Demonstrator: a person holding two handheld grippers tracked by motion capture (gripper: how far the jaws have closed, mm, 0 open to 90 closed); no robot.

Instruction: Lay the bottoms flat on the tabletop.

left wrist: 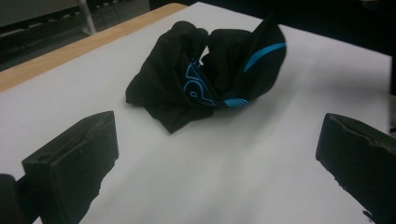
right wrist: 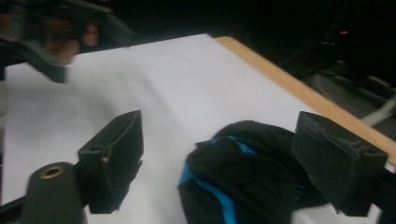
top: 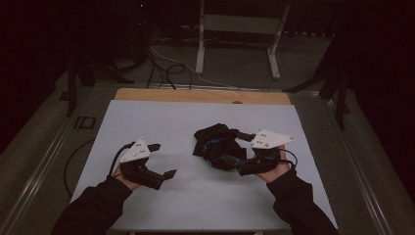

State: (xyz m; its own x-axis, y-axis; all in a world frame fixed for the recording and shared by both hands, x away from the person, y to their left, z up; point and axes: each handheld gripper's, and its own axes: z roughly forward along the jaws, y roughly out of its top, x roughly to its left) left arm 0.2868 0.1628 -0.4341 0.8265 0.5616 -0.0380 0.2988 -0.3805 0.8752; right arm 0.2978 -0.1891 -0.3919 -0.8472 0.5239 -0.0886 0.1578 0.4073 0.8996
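Note:
A crumpled black garment with blue stripes and lettering lies bunched right of the middle of the white sheet. My right gripper is open at the garment's right side, one jaw on each side of the bundle. In the right gripper view the cloth sits between the spread jaws of that gripper, which are not closed on it. My left gripper is open over bare sheet, left of the garment and apart from it. In the left gripper view the garment lies beyond the wide-apart jaws of the left gripper.
The sheet covers a wooden table whose bare far edge shows as a strip. Beyond it, on the floor, stand a metal frame and a tangle of cables. In the right gripper view the other hand is blurred at top left.

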